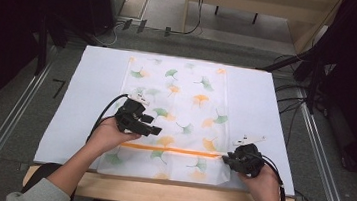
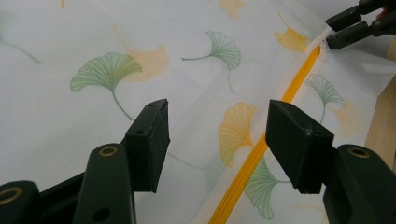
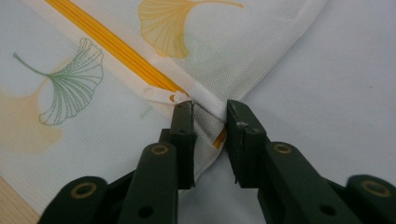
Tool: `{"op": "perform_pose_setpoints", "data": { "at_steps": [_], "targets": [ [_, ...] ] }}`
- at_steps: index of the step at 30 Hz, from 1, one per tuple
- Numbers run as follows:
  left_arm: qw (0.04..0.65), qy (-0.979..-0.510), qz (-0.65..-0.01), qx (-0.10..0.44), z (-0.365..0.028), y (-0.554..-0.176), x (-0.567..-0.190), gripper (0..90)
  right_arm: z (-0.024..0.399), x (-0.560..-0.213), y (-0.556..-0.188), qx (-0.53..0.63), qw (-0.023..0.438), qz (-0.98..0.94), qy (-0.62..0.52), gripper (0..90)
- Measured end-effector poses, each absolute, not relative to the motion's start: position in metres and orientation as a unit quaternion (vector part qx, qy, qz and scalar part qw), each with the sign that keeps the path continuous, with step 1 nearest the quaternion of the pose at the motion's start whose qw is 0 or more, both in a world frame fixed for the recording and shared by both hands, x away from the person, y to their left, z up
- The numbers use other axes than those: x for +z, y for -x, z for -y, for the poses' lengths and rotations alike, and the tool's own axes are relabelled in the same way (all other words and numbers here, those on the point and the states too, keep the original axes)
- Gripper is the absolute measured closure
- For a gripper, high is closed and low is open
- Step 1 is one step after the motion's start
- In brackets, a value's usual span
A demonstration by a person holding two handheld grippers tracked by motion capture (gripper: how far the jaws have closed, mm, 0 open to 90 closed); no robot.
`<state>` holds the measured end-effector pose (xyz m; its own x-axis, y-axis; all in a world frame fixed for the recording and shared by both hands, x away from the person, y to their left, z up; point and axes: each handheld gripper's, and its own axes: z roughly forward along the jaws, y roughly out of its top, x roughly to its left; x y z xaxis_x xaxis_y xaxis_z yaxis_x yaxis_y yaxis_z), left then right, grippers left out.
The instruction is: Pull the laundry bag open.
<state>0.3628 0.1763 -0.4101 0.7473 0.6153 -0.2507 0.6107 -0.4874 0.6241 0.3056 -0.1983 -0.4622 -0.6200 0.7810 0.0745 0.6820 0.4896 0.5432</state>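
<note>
Looking down from the high view, we see a white mesh bag printed with green and orange ginkgo leaves, lying flat on a pale sheet that covers the bench, with its orange zipper running across near the edge closest to us. Our left hand-held gripper sits over the bag at about 9 o'clock from the bag's middle, pointing toward 3 o'clock. In the left gripper view its jaws stand wide apart above the fabric, with the zipper passing beneath the gap and nothing between the pads. Our right hand-held gripper is at the bag's corner, at about 4 o'clock, where the zipper ends. In the right gripper view its jaws are narrow and straddle the folded white edge of the bag, just beside the small white zipper pull at about 10 o'clock from the tips. The left pad touches the fabric, but we cannot tell whether the right pad presses it, since a slim gap shows there.
</note>
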Motion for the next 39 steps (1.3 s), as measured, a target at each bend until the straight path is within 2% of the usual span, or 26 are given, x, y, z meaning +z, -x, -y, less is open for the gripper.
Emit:
{"op": "perform_pose_setpoints", "data": {
  "at_steps": [5,6,13,20,29,30,32,39],
  "targets": [
    [0.359,-0.865,-0.352,-0.001,-0.175,-0.363,-0.41,40.7,0.197,-0.462,-0.307,0.274,0.082,-0.857,-0.429,82.4],
    [0.363,-0.865,-0.346,-0.004,-0.174,-0.361,-0.411,43.2,0.197,-0.461,-0.308,0.272,0.074,-0.857,-0.431,84.2],
    [0.383,-0.863,-0.33,-0.013,-0.169,-0.358,-0.41,50.6,0.201,-0.459,-0.314,0.285,0.039,-0.847,-0.447,85.2],
    [0.399,-0.857,-0.322,-0.043,-0.157,-0.353,-0.41,51.4,0.206,-0.449,-0.312,0.314,0.031,-0.837,-0.447,85.2],
    [0.395,-0.867,-0.301,-0.048,-0.139,-0.348,-0.414,47.5,0.207,-0.44,-0.311,0.33,0.027,-0.836,-0.438,85.2],
    [0.397,-0.866,-0.299,-0.047,-0.133,-0.346,-0.413,55.0,0.207,-0.439,-0.311,0.332,0.028,-0.835,-0.437,85.2],
    [0.399,-0.869,-0.287,-0.048,-0.126,-0.344,-0.414,61.9,0.207,-0.437,-0.311,0.335,0.028,-0.835,-0.436,85.2],
    [0.39,-0.875,-0.281,-0.055,-0.106,-0.34,-0.42,60.6,0.205,-0.435,-0.311,0.331,0.038,-0.84,-0.429,85.2]
  ]
}}
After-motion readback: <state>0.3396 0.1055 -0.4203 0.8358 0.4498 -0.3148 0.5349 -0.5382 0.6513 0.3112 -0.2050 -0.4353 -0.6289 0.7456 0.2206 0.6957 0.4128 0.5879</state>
